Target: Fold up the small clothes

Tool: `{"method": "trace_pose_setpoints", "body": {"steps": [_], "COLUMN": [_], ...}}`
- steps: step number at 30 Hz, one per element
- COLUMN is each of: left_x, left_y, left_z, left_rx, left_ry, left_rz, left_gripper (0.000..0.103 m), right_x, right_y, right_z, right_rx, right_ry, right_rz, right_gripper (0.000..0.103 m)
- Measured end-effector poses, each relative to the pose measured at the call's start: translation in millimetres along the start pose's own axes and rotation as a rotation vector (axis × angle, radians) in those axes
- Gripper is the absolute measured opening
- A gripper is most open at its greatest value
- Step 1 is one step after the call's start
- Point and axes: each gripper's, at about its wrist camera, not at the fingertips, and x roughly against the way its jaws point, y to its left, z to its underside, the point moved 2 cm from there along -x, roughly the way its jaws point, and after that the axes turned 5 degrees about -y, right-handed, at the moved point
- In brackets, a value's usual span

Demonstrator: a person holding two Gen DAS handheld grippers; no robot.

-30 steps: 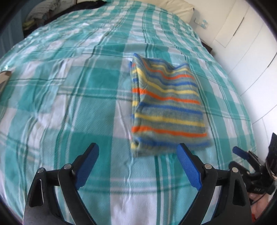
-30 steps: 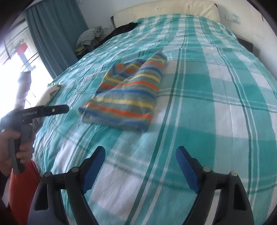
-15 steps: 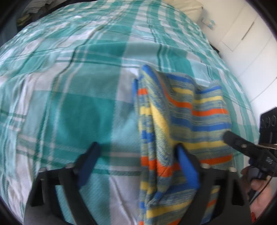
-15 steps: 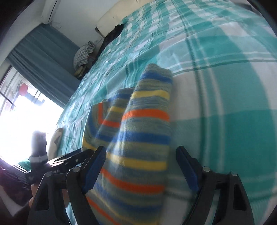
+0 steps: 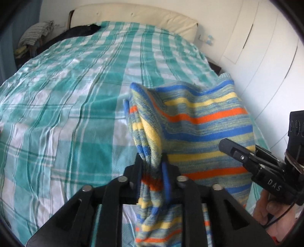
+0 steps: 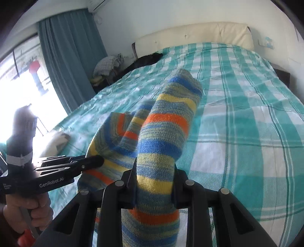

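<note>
Jaws of left gripper (image 5: 153, 171) and right gripper (image 6: 154, 182): each closed tight on a near corner of striped knit garment (image 5: 199, 121), raised above bed (image 5: 76, 114) near its right edge; advised: keep both corners level, carry fold evenly forward.

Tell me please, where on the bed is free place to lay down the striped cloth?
The checked bedspread is bare left of the striped garment, up to the black clothing by the headboard. Crowded near the front: left claw and right claw both grip the garment there.
</note>
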Motion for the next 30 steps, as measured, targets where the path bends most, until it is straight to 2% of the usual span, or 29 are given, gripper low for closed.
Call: {"method": "trace_pose_setpoints", "body": {"steps": [1,2,4,7,9,10,14,16,19,23,30], "left_x": [-6.4,-9.7,-2.3,24.8,44.0,55.9,86.4,104.8,129.5,150.5,181.2], "left_y": [1.3,3.8,8.5,1.3,-9.3,-18.2,-46.9,-59.6,-75.4,-88.4,-103.9], "left_z": [5.4,13.2,40.8,86.2,109.5,121.0,138.2,142.4,146.6,148.0,157.1], "left_rx": [-0.015,-0.033,-0.073,-0.140,-0.178,-0.199,-0.244,-0.221,-0.180,-0.135,-0.062], "left_ry": [0.016,0.016,-0.013,-0.045,-0.068,-0.086,-0.099,-0.100,-0.085,-0.021,-0.013], "left_rz": [-0.065,-0.140,-0.264,-0.318,-0.377,-0.414,-0.491,-0.498,-0.443,-0.351,-0.306], "left_gripper": [0.057,0.082,0.085,0.088,0.099,0.100,0.102,0.102,0.102,0.102,0.103], "right_x": [-1.9,-6.5,-6.4,25.3,51.8,66.6,119.3,142.8,173.2,207.0,244.5], "right_y": [-7.8,-18.8,-39.8,-47.1,-39.3,-32.6,-5.0,10.5,27.2,41.9,48.6], "right_z": [0.5,4.9,22.0,52.2,69.4,77.6,95.3,96.4,97.0,105.3,116.4], "right_rx": [-0.022,-0.037,-0.042,0.016,0.089,0.118,0.187,0.187,0.166,0.133,0.106], "right_ry": [0.020,0.057,0.098,0.126,0.132,0.130,0.099,0.077,0.059,0.068,0.110], "right_rz": [0.009,0.035,0.159,0.249,0.324,0.349,0.433,0.454,0.477,0.471,0.481], "right_gripper": [0.040,0.066,0.100,0.099,0.100,0.100,0.102,0.102,0.102,0.102,0.102]}}
